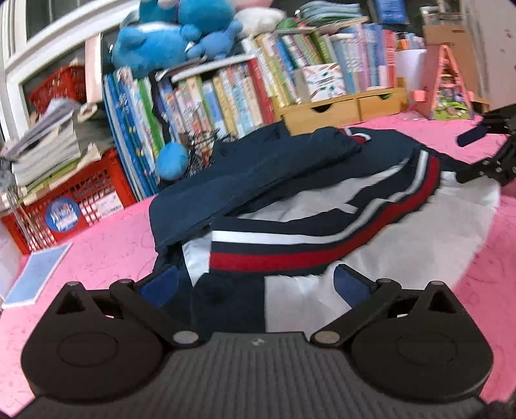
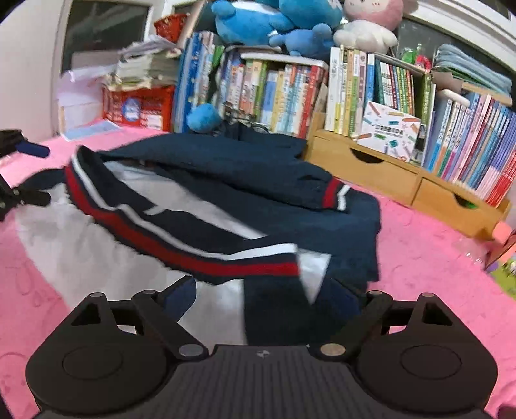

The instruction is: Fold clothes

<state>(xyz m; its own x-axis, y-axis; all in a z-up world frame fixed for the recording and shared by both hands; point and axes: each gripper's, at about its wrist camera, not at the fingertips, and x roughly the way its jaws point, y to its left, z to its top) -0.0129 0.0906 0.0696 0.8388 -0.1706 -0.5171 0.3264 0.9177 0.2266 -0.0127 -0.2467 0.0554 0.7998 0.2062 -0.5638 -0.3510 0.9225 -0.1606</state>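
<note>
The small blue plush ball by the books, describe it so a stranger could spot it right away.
Find the bookshelf behind the pink blanket. At its foot, just past the shirt, sits the plush ball. It alone is round, plain blue and down low; the other plush toys sit atop the books.

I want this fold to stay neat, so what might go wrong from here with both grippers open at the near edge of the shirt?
1. The navy sleeve lies loosely folded over the shirt; lifting the near edge may slide it off.
2. The left hand-held gripper and right hand-held gripper are both open with cloth between their fingers; uneven bites could skew the striped band.
3. The books and drawers stand close behind; a far fold may bump them.
</note>
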